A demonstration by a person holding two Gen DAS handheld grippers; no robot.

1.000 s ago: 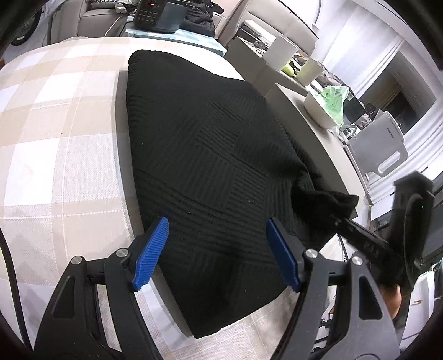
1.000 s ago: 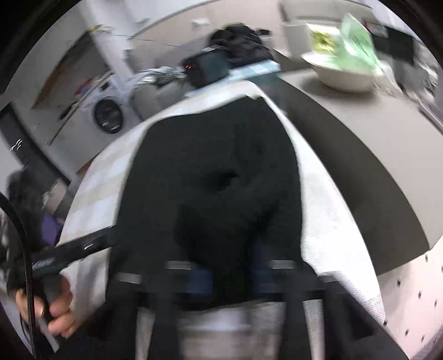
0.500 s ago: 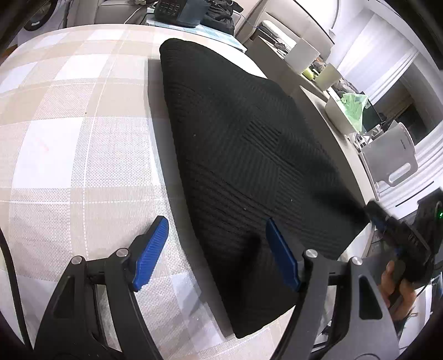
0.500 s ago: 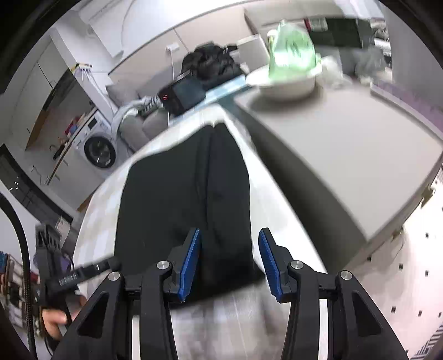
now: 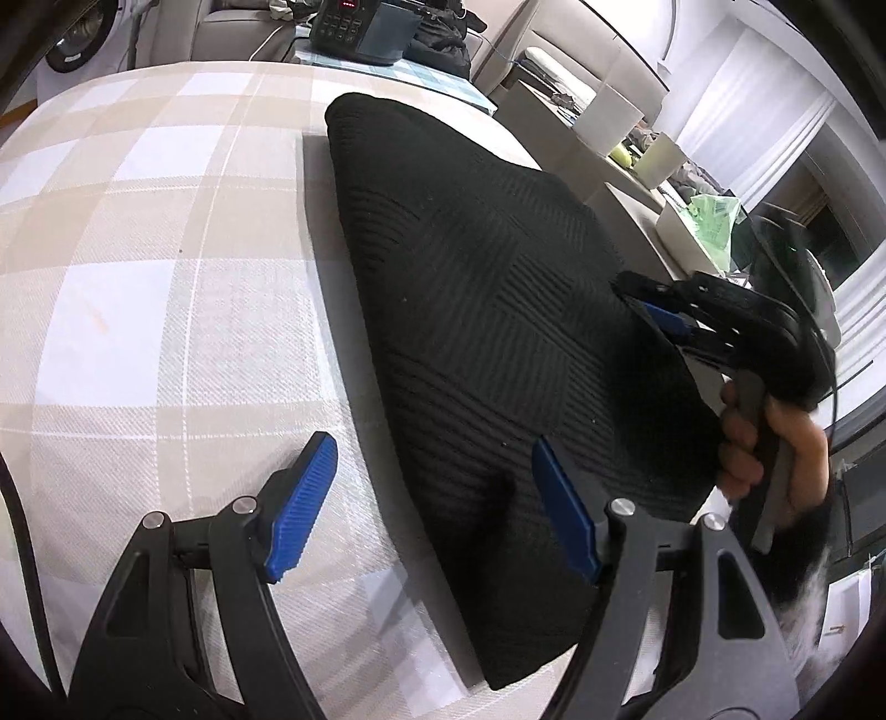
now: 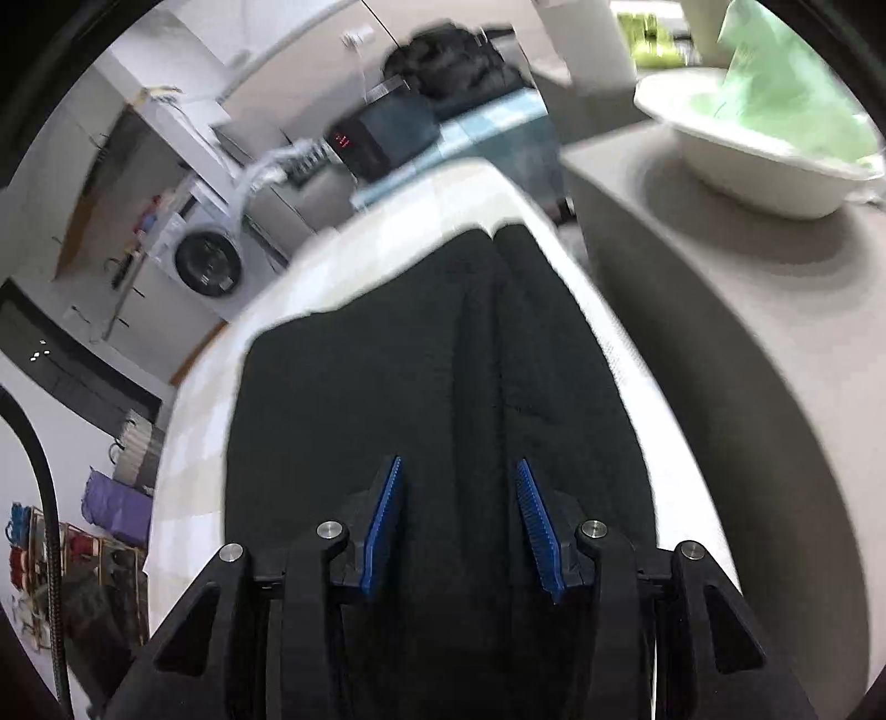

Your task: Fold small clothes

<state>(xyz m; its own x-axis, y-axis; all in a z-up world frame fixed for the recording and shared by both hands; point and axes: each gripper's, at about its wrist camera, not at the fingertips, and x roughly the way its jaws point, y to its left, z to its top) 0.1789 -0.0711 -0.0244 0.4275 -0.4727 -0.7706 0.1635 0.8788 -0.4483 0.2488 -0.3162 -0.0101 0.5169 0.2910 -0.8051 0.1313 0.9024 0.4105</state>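
A black ribbed knit garment (image 5: pixel 487 310) lies folded into a long shape on the checked tablecloth (image 5: pixel 138 249). My left gripper (image 5: pixel 432 504) is open and hovers over the garment's near left edge. One pad is above the cloth and the other above the knit. In the left wrist view my right gripper (image 5: pixel 659 318), held by a hand (image 5: pixel 775 443), reaches in over the garment's right side. In the right wrist view the right gripper (image 6: pixel 459 526) hangs above the garment (image 6: pixel 432 376). Its jaws are closing, with fabric below the gap and no pad pressing on it.
A grey counter (image 6: pixel 747 332) runs along the right of the table, bearing a white bowl (image 6: pixel 775 183) with a green bag. A black device with a red display (image 5: pixel 349 22) sits past the far end. A washing machine (image 6: pixel 210 266) stands at the back left.
The right gripper let go of the bunched fabric at the garment's right side, drew off to the right, then came back in over the garment. The garment now lies flatter. The left gripper hardly moved.
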